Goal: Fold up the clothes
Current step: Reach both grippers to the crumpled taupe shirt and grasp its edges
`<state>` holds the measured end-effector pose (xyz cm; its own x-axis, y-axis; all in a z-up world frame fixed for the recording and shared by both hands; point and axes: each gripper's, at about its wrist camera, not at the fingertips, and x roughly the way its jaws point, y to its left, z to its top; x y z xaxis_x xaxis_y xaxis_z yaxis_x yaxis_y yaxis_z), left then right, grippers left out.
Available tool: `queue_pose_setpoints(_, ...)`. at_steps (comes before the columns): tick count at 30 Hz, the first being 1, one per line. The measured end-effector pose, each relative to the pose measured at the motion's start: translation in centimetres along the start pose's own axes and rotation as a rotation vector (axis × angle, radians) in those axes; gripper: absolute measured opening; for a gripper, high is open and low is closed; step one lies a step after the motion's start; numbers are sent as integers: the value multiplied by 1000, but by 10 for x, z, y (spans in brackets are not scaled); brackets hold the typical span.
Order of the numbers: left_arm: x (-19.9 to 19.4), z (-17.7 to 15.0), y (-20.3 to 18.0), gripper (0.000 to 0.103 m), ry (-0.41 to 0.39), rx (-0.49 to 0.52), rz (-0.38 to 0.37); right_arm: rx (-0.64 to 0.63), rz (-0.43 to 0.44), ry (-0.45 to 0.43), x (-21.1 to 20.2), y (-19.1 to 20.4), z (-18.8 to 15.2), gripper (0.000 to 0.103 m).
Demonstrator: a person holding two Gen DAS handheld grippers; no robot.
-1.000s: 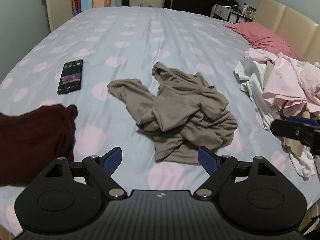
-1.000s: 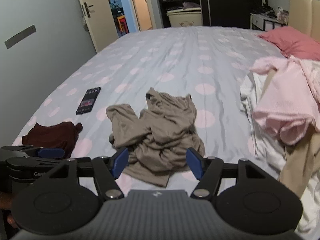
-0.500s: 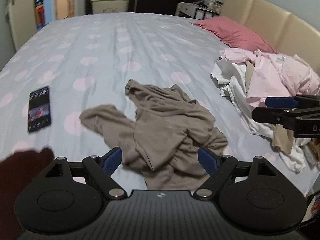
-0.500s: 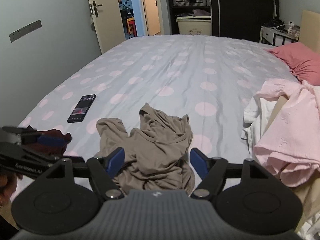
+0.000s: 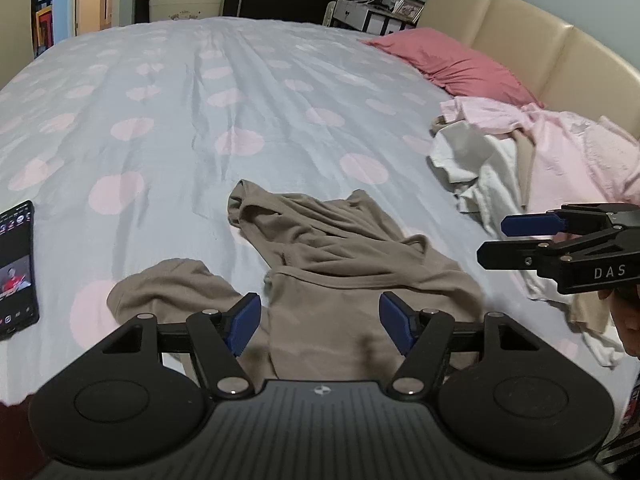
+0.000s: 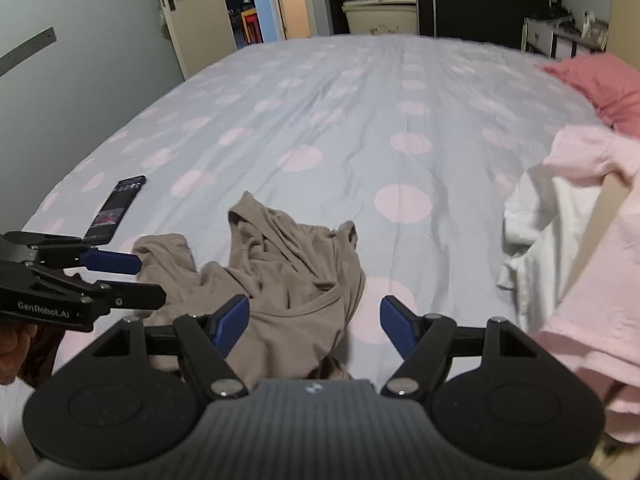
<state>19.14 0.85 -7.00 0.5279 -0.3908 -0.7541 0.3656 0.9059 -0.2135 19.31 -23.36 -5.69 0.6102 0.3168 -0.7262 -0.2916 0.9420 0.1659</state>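
Both claws, the left gripper (image 5: 320, 322) and right gripper (image 6: 314, 322), hover spread wide and empty over the crumpled taupe top (image 5: 340, 256), which lies bunched on the dotted bedsheet (image 5: 240, 92). To fold it cleanly, I'd pinch single-layer edges at the hem or shoulders and spread it flat, clear of the phone (image 5: 16, 268) and the heap of pink and white laundry (image 5: 540, 160).

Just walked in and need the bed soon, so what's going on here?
A person holds a two-finger gripper in each hand over the bed, getting ready to fold laundry. Both the left gripper and right gripper are open and hold nothing, aimed at a crumpled taupe top that is not yet spread or folded. A pile of pink and white clothes waits near the headboard, a phone lies on the sheet, and a dark red garment sits at the near edge.
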Motion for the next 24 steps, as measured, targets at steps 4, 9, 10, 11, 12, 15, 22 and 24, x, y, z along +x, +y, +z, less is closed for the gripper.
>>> queue_pose_setpoints(4,22,1,6,65,29,7,4,31,11,37,25,-7,3,75)
queue_pose_setpoints(9,44,-2,12,63,76,25,2,30,15,63,47,-13,1,75)
queue_pose_setpoints(10,49,-2,14,61,87,25,1,34,20,67,49,-15,0,75)
queue_pose_setpoints(11,52,-2,15,60,92,25,-1,39,25,71,51,-16,0,75)
queue_pose_setpoints(12,54,-2,17,60,95,25,-3,43,31,75,53,-18,-1,73)
queue_pose_setpoints(15,61,-2,19,57,103,23,-13,56,47,87,59,-22,-2,70)
queue_pose_setpoints(22,71,1,17,41,112,20,-33,59,76,101,70,-26,0,69)
queue_pose_setpoints(24,73,1,16,39,112,24,-31,61,79,104,73,-26,-1,69)
